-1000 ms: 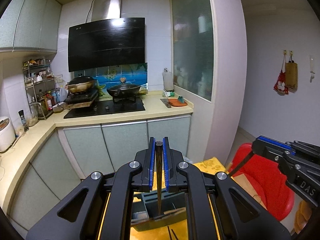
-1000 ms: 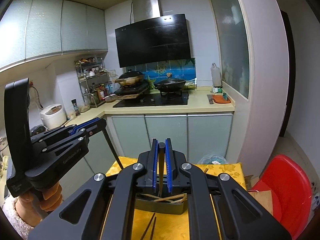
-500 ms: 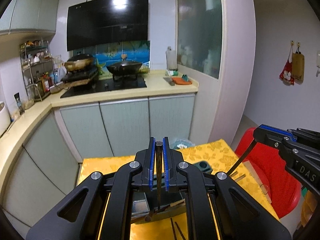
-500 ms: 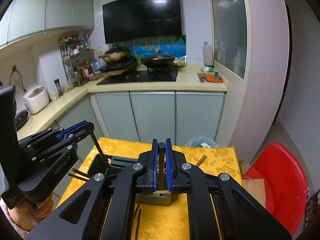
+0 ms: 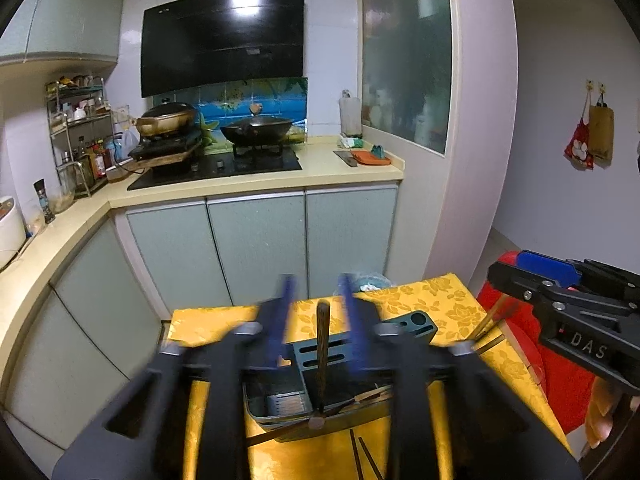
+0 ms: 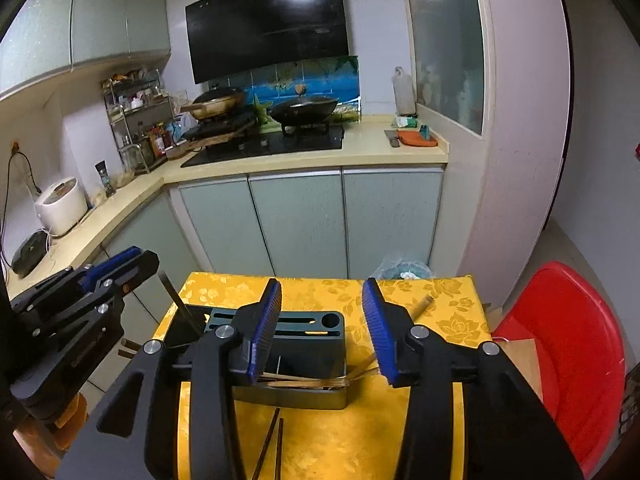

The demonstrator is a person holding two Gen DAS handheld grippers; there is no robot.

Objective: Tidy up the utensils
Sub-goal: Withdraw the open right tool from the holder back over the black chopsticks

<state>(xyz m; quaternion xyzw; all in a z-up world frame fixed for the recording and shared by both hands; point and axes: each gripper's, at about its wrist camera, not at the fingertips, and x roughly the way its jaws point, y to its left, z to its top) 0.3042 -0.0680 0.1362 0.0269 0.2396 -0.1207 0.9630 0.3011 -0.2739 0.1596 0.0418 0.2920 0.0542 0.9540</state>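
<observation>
A dark teal utensil holder (image 6: 298, 364) with slots stands on the yellow tablecloth (image 6: 440, 312); it also shows in the left wrist view (image 5: 316, 376). My left gripper (image 5: 316, 312) is open and blurred, above the holder. A dark chopstick (image 5: 321, 356) stands upright between its jaws, its tip in the holder, free of the pads. My right gripper (image 6: 324, 336) is open and empty over the holder. Pale chopsticks (image 6: 308, 380) lie across the holder's tray. Two dark chopsticks (image 6: 272, 448) lie on the cloth in front.
A red plastic chair (image 6: 560, 344) stands right of the table. Kitchen cabinets and a counter with a stove and woks (image 6: 304, 110) lie beyond. A wooden chopstick (image 6: 420, 306) lies on the cloth at the right. The left gripper's body (image 6: 68, 328) fills the right view's left side.
Both grippers have opened and let go of their chopsticks. The left one's dark chopstick now stands in the holder. Both cameras tilted down toward the table.
</observation>
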